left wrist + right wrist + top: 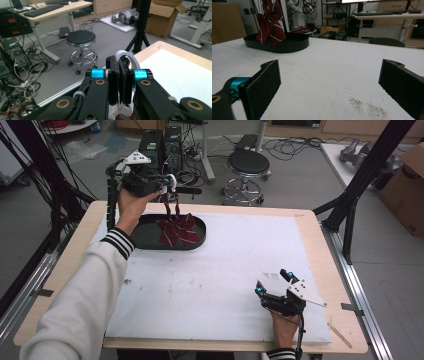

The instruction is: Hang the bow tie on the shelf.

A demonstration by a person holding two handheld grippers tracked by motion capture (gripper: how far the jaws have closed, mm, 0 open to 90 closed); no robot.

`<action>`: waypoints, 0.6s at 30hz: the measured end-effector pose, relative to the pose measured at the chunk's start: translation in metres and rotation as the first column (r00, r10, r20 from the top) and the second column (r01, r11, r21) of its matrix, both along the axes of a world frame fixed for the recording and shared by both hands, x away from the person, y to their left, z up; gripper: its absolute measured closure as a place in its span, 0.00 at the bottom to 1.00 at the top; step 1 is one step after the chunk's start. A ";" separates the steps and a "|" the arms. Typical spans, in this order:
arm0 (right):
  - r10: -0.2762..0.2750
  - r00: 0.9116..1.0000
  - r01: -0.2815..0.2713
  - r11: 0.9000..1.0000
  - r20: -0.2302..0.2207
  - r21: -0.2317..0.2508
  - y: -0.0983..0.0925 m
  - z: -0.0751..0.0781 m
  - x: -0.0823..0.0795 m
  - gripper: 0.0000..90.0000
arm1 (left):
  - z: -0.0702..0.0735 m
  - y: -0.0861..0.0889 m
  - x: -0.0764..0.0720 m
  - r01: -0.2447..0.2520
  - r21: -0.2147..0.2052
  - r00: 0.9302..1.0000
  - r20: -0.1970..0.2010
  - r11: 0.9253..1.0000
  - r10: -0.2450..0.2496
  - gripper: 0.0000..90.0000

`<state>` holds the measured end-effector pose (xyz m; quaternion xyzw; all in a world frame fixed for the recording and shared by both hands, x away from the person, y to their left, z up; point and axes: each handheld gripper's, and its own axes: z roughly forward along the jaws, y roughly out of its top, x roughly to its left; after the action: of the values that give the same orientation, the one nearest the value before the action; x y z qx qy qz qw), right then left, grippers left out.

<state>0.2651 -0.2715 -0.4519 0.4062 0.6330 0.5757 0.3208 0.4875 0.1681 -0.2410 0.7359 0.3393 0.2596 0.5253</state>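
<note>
Your left gripper (167, 182) is raised above the far left corner of the table, and its jaws are pinched tight on the white strap (124, 55) of a red striped bow tie (177, 229). In the left gripper view the strap loops up out of the closed jaws just ahead of the pads. The bow tie hangs straight down below that gripper, and its lower part lies in the black oval tray (145, 240) right under it. Whether the bow itself has fully left the tray floor, you cannot tell.

Your right gripper (272, 282) sits low over the white mat (225, 270) at the near right, well apart from the tray. Its jaws stand wide with nothing between them, only bare mat. Seen along those jaws, the tray and the red bow tie lie far ahead and to the left. A round black stool (248, 165) stands on the floor beyond the table.
</note>
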 end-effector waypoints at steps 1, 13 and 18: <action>-0.001 1.000 0.001 1.000 0.000 0.001 0.000 0.000 0.000 0.03 | 0.000 0.000 0.002 -0.005 0.003 1.000 -0.001 1.000 0.005 0.97; -0.001 1.000 0.001 1.000 -0.003 0.002 0.000 0.000 0.000 0.03 | 0.004 0.003 0.019 -0.047 0.007 0.999 0.004 0.999 0.047 0.97; 0.000 1.000 0.000 1.000 0.000 -0.003 0.000 0.000 0.000 0.03 | -0.008 0.003 0.026 -0.068 0.035 0.997 -0.033 0.997 0.069 0.97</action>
<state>0.2654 -0.2716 -0.4518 0.4060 0.6337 0.5747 0.3214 0.5134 0.1716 -0.2488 0.7371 0.3687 0.2707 0.4975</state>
